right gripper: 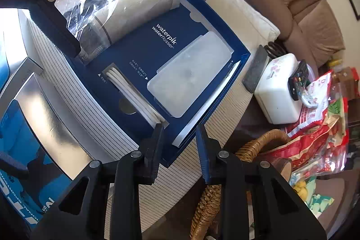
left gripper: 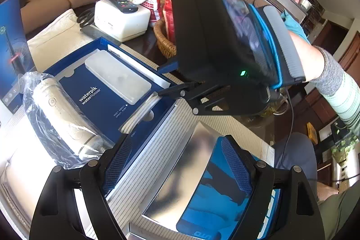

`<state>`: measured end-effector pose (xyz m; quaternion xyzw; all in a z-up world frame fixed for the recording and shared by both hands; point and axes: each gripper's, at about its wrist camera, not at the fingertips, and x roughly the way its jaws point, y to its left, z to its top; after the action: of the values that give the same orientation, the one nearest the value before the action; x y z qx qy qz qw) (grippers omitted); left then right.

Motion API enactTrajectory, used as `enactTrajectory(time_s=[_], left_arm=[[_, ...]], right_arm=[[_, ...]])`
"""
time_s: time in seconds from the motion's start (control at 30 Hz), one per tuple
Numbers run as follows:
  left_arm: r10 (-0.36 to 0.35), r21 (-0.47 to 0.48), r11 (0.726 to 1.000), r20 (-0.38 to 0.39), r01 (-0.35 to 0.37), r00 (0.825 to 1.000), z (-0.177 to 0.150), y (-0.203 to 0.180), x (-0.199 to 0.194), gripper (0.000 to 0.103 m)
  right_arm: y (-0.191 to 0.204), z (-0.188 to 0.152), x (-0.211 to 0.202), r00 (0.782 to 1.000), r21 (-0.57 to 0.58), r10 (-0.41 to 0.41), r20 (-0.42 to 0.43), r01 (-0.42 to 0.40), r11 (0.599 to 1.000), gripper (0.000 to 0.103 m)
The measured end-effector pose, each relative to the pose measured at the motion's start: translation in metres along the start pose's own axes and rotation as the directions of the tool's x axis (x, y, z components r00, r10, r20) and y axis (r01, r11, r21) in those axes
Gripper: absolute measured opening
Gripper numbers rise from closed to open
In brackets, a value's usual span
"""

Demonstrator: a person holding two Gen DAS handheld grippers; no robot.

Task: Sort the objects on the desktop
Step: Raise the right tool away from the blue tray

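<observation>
A dark wooden table (right gripper: 247,125) is partly covered by a ribbed striped mat (right gripper: 225,114), and on the mat lies an open blue Waterpik box (right gripper: 144,53) beside a silver-and-blue box (left gripper: 180,172). On the bare wood past the mat's edge stand a white container (right gripper: 276,91) with a black remote (right gripper: 298,80) on top, a wicker basket (right gripper: 258,147) and red snack bags (right gripper: 319,123). A folded cream cloth (left gripper: 56,37) lies at the table's sofa side, with scissors (left gripper: 85,17) just beside it.
</observation>
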<state>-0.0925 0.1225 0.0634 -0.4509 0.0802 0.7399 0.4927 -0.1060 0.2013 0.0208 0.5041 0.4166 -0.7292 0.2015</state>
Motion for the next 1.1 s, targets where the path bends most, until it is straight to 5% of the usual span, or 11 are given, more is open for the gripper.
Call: enactTrajectory(time_s=[0.23, 0.37, 0.5, 0.7, 0.83, 1.1], left_arm=[[0.033, -0.007, 0.999, -0.019, -0.033, 0.999, 0.001, -0.003, 0.003, 0.086], [0.064, -0.004, 0.998, -0.021, -0.064, 0.998, 0.001, -0.008, 0.0, 0.088], [0.175, -0.009, 0.985, -0.003, -0.175, 0.985, -0.003, -0.016, -0.007, 0.095], [0.314, -0.108, 0.946, 0.086, -0.304, 0.946, -0.016, -0.027, -0.025, 0.103], [0.325, -0.151, 0.939, 0.093, -0.31, 0.941, -0.022, -0.029, -0.035, 0.103], [0.386, -0.162, 0.917, 0.123, -0.365, 0.914, -0.036, -0.04, -0.066, 0.103]], right_arm=[[-0.009, -0.004, -0.009, 0.998, 0.079, 0.048, 0.031, -0.051, 0.996, 0.029], [-0.017, -0.008, -0.019, 0.99, 0.172, 0.109, 0.092, -0.123, 0.977, 0.042], [-0.014, -0.016, -0.029, 0.98, 0.218, 0.136, 0.145, -0.166, 0.962, 0.044], [-0.017, -0.04, -0.038, 0.957, 0.346, 0.175, 0.23, -0.248, 0.905, 0.072], [-0.009, -0.05, -0.051, 0.949, 0.365, 0.182, 0.259, -0.27, 0.891, 0.091], [0.011, -0.051, -0.08, 0.93, 0.378, 0.196, 0.309, -0.31, 0.872, 0.103]])
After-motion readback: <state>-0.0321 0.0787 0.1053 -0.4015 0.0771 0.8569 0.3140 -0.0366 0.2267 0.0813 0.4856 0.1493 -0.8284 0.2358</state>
